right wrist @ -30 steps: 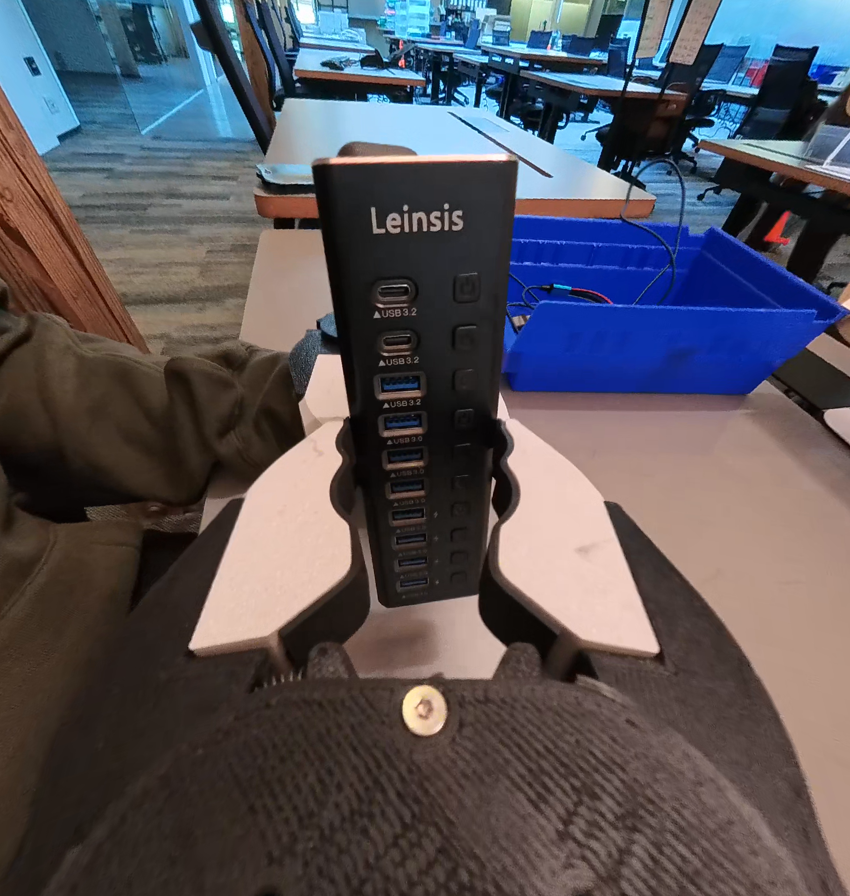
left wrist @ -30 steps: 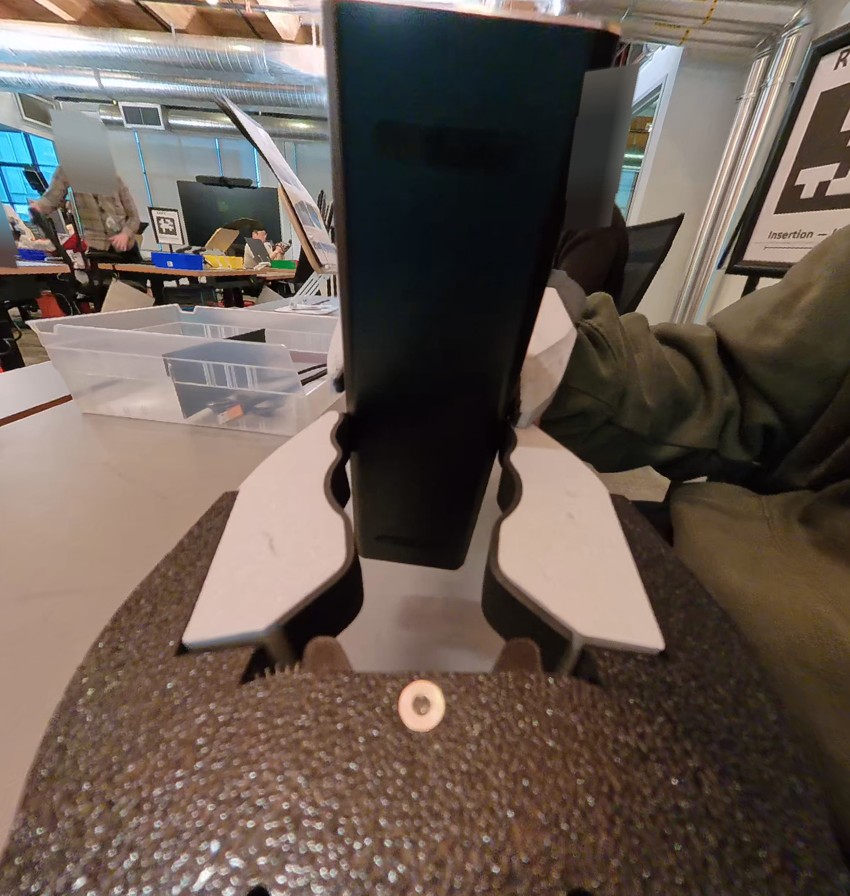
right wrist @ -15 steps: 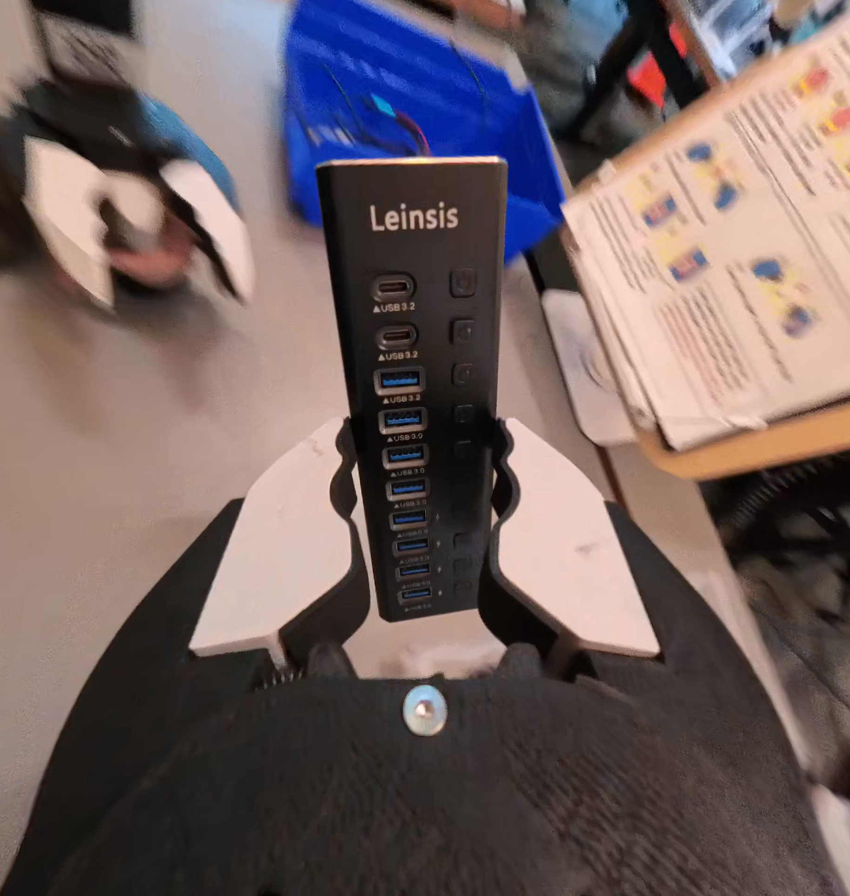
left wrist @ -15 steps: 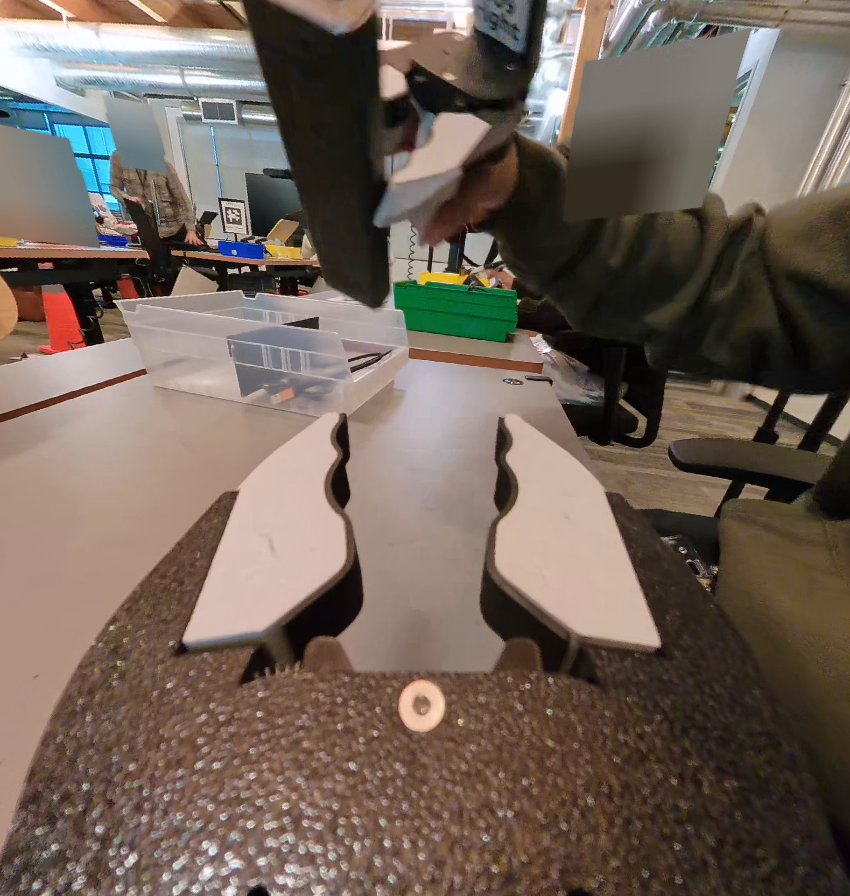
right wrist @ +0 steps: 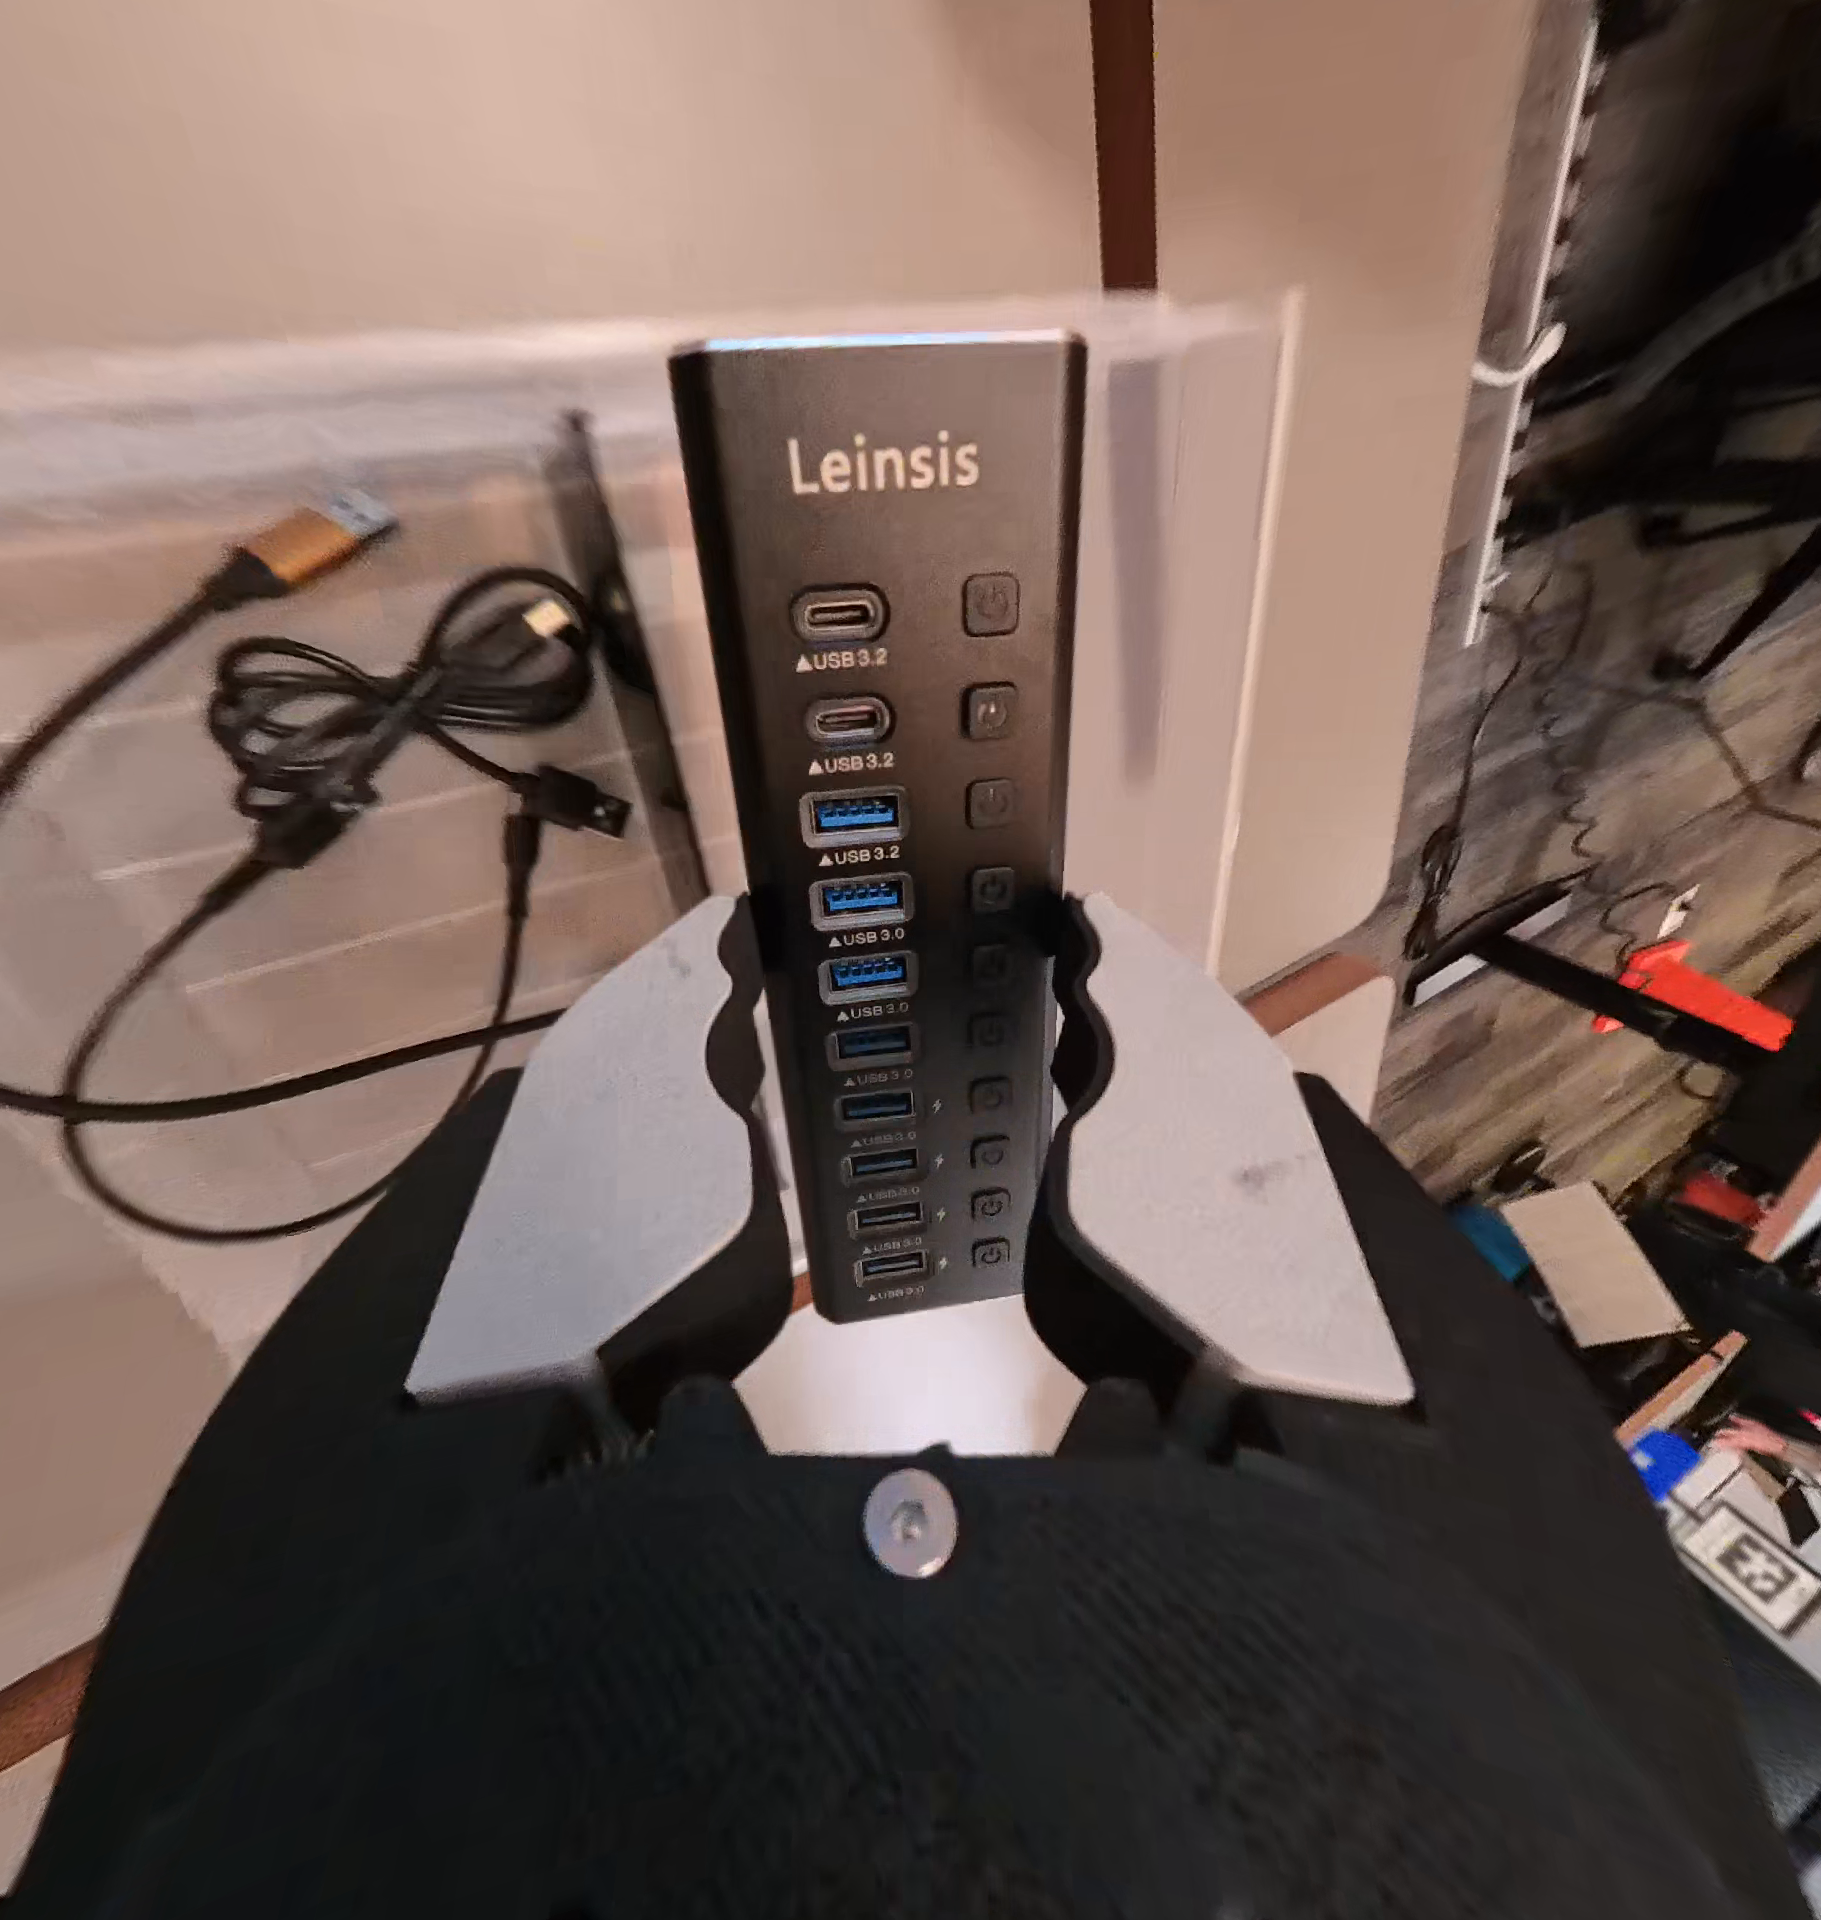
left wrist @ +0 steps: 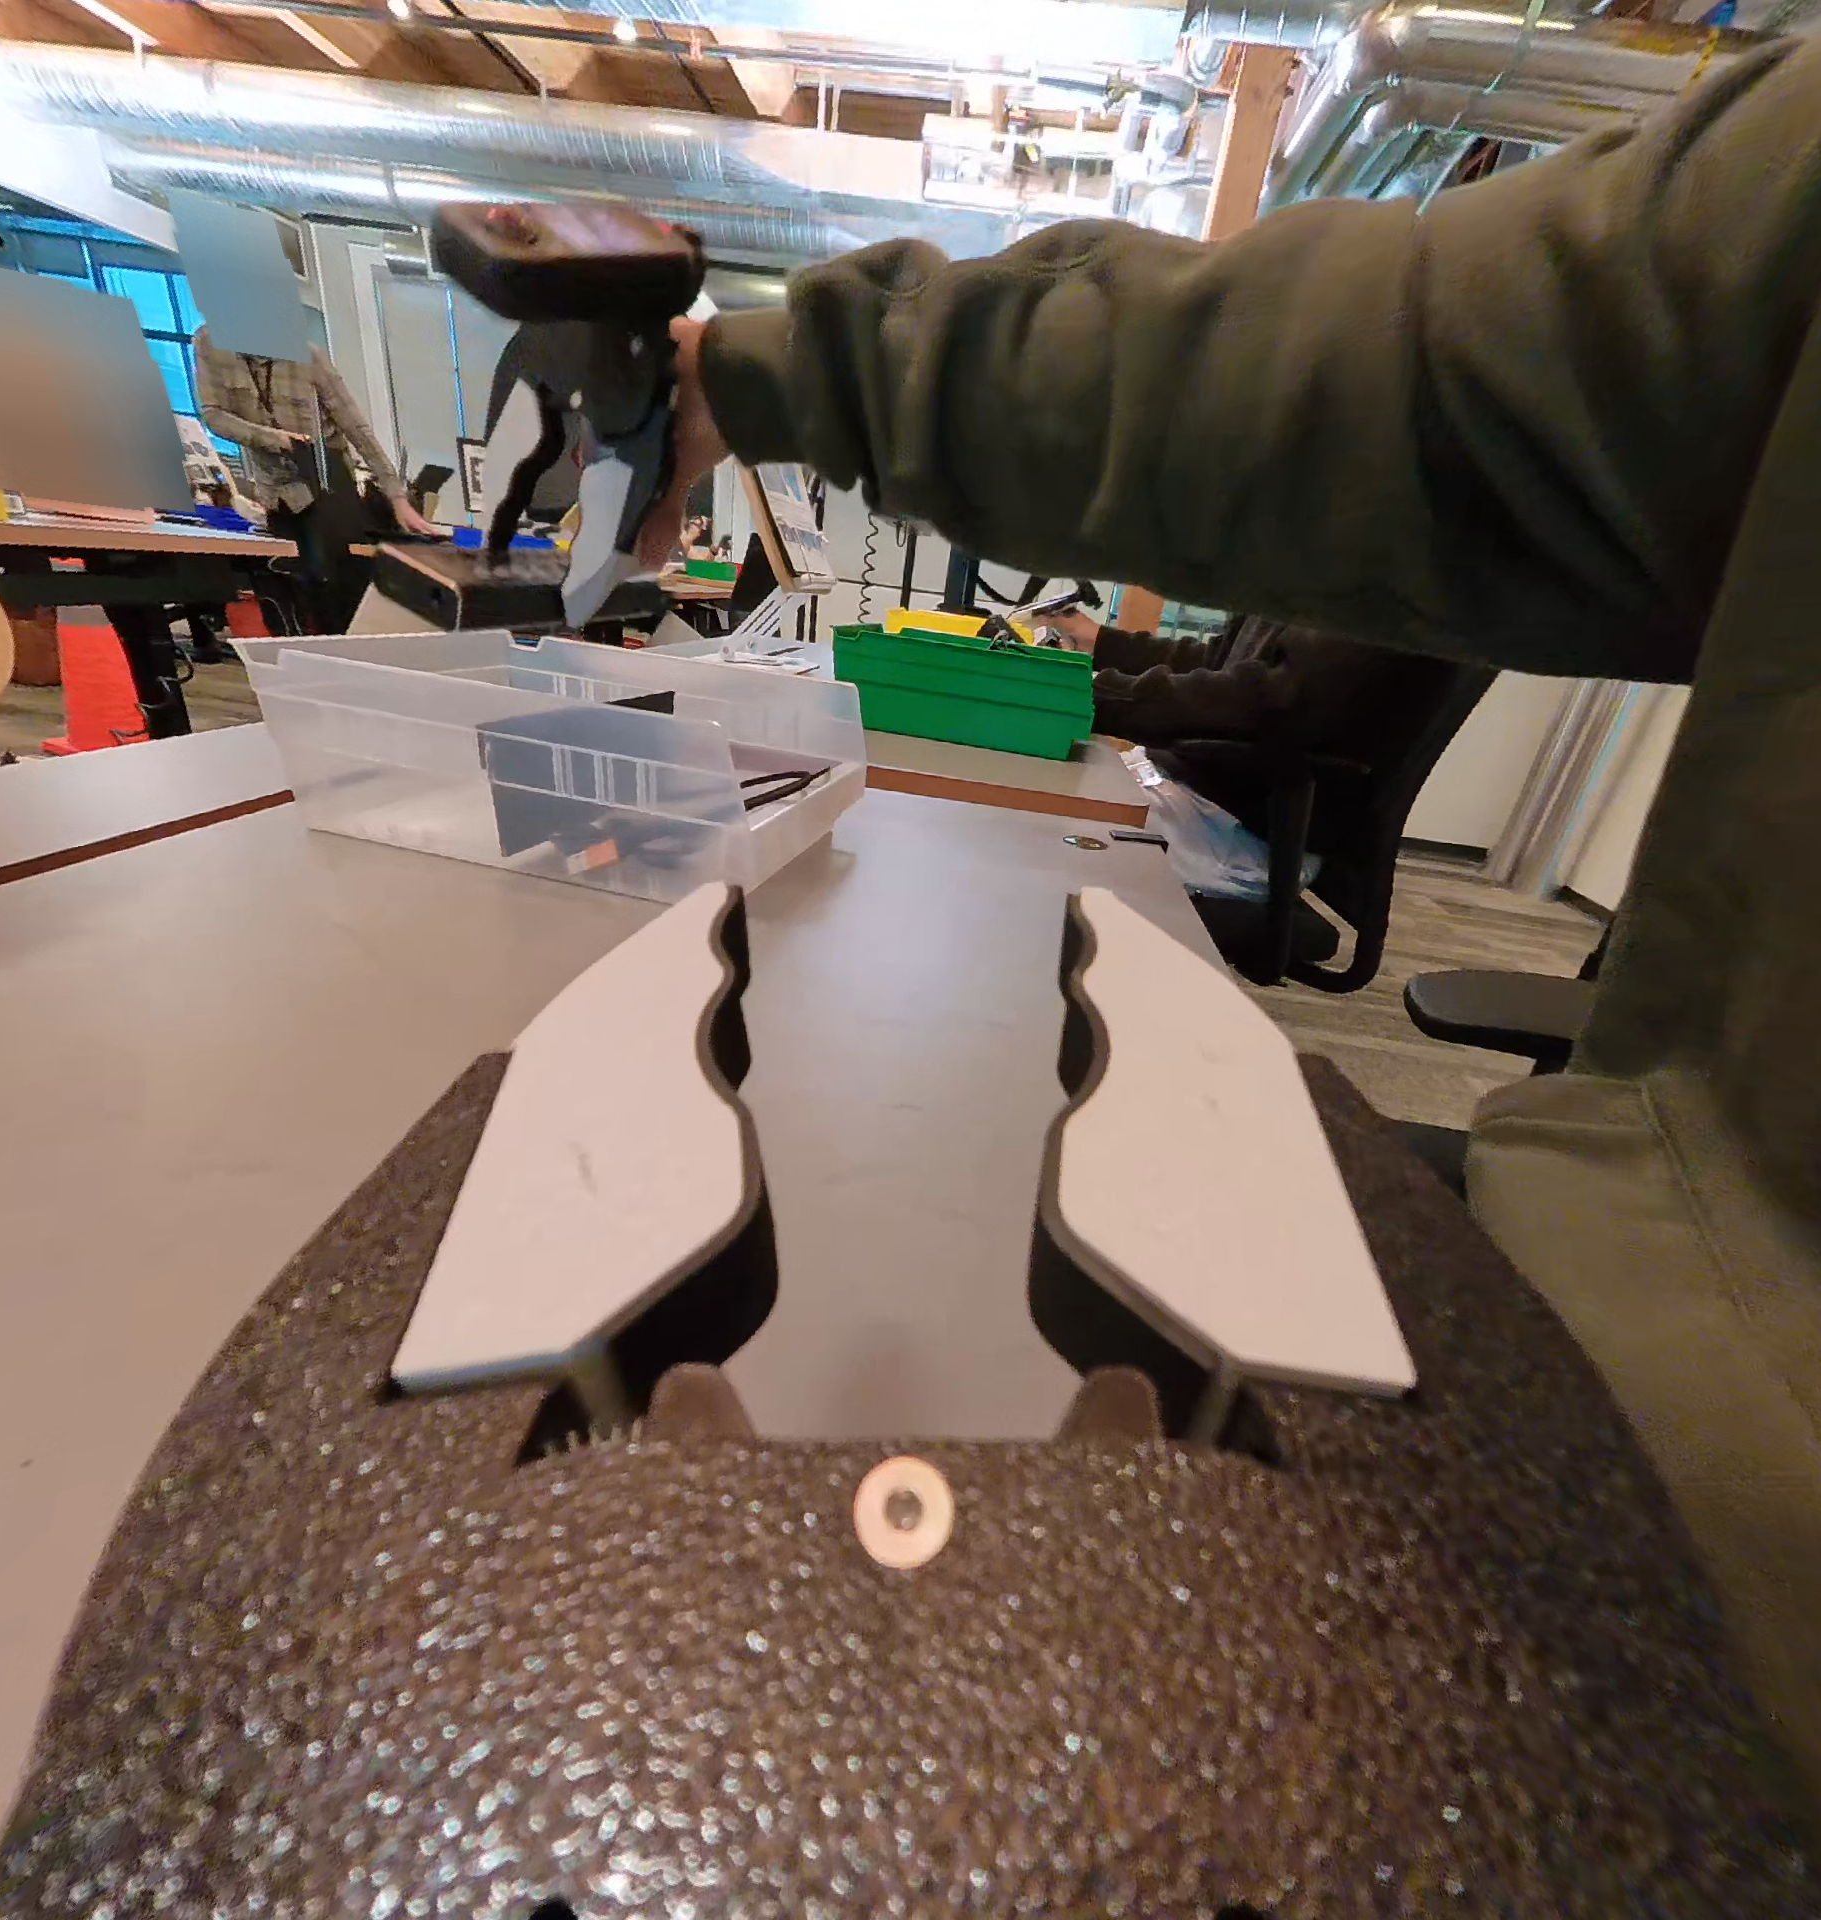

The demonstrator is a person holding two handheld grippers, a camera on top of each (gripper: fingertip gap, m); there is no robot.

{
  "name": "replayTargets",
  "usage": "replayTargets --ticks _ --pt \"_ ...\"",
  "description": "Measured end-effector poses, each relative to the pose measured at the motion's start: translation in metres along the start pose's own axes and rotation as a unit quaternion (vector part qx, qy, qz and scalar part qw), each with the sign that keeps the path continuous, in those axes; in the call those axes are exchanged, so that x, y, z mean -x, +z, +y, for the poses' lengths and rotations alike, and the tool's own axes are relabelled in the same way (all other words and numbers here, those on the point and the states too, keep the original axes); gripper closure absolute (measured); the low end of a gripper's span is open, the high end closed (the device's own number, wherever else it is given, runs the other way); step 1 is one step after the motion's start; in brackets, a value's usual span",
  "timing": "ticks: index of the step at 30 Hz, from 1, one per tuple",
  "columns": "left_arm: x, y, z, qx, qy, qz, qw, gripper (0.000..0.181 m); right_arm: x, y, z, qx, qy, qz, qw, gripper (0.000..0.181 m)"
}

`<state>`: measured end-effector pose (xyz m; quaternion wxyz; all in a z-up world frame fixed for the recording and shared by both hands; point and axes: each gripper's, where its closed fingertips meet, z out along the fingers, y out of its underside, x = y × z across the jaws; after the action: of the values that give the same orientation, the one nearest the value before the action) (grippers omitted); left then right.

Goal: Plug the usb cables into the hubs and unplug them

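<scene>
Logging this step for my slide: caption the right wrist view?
Right gripper clamps a black multi-port USB hub above a clear bin of loose cables.

The left gripper (left wrist: 901, 1039) has let go of the hub (right wrist: 875, 831), its fingers (left wrist: 594, 1164) now empty above the worktop (left wrist: 158, 1039). The right gripper (right wrist: 906, 1049) has carried it out over the clear bin (left wrist: 532, 727) with its cables (right wrist: 366, 727).
</scene>
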<state>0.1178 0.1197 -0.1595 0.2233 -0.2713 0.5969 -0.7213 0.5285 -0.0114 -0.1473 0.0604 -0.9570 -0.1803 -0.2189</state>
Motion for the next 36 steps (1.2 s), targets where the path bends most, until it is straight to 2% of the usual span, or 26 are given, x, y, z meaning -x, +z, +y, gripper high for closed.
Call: replayTargets --ticks 4,12,19,22,26,29,33,36 --pt "-0.001 0.002 0.002 0.009 0.010 0.001 1.000 0.124 -0.009 0.040 0.020 0.045 -0.001 -0.039 0.998 0.126" --pt "-0.003 0.006 0.004 0.016 0.005 0.007 1.000 0.123 0.007 0.093 0.022 0.083 -0.004 -0.132 0.988 0.126" --pt "-0.003 0.005 0.003 0.011 0.000 0.008 1.000 0.124 0.027 0.117 0.023 0.107 -0.024 -0.186 0.976 0.126" --pt "-0.002 0.004 0.002 0.007 -0.005 0.009 1.000 0.124 0.025 0.123 0.027 0.119 -0.035 -0.164 0.979 0.128" --pt "-0.001 0.002 0.000 -0.003 -0.017 0.008 1.000 0.125 0.017 0.115 0.035 0.139 -0.029 -0.140 0.980 0.123" --pt "-0.003 0.004 0.002 0.008 -0.009 0.009 1.000 0.125 0.007 0.098 0.040 0.135 -0.015 -0.110 0.985 0.128" --pt "-0.003 0.006 0.005 0.020 -0.009 0.004 1.000 0.124 -0.005 0.061 0.028 0.045 0.073 -0.073 0.994 0.131" --pt "0.007 0.000 -0.004 0.010 -0.034 -0.028 0.999 0.124 0.002 0.028 0.024 0.001 0.078 -0.059 0.995 0.131"
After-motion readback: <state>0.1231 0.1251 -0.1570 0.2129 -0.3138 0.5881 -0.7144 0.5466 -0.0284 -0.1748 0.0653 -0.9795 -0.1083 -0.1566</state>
